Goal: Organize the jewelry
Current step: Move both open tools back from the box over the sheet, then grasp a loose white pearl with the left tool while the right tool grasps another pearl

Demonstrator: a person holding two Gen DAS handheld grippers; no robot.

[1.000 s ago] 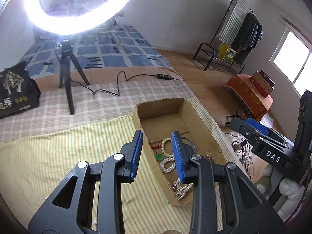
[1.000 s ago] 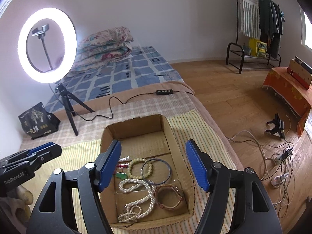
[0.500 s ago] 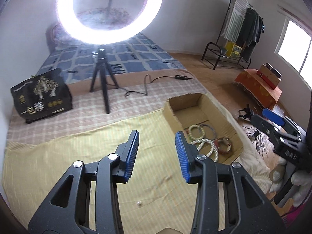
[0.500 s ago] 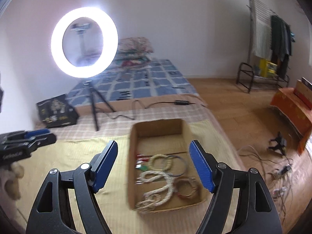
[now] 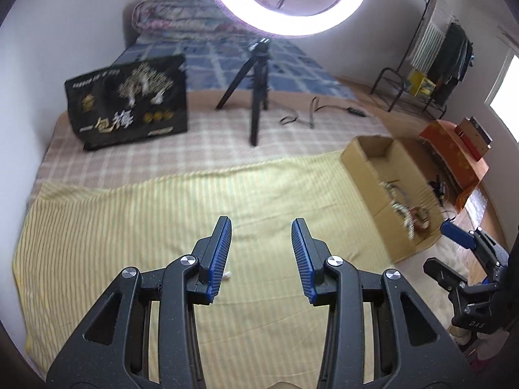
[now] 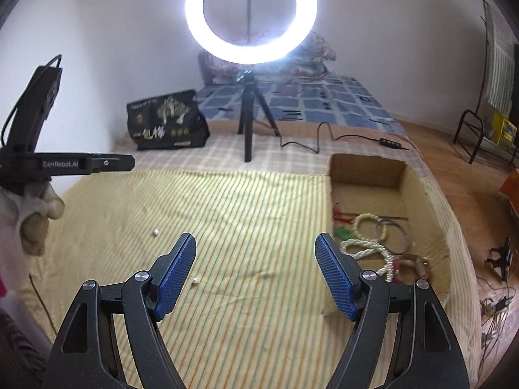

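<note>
A cardboard box (image 6: 421, 201) at the right of the yellow striped cloth (image 6: 246, 214) holds jewelry: a pearl necklace (image 6: 373, 249), a bead bracelet (image 6: 369, 227), a dark bangle (image 6: 400, 235) and a brownish bracelet (image 6: 413, 264). The box also shows in the left wrist view (image 5: 373, 168). Small loose beads (image 6: 156, 232) (image 6: 195, 280) lie on the cloth. One small white piece (image 5: 227, 274) lies by my left gripper's left finger. My left gripper (image 5: 262, 227) is open and empty above the cloth. My right gripper (image 6: 256, 243) is open and empty, left of the box.
A ring light on a black tripod (image 6: 249, 120) stands behind the cloth, its cable (image 6: 324, 139) trailing right. A black bag (image 6: 167, 123) stands at the back left. The bed edge and wooden floor with cables (image 6: 499, 291) lie right of the box.
Both grippers have swung left, away from the box, over the yellow cloth. Both stay open and empty.
</note>
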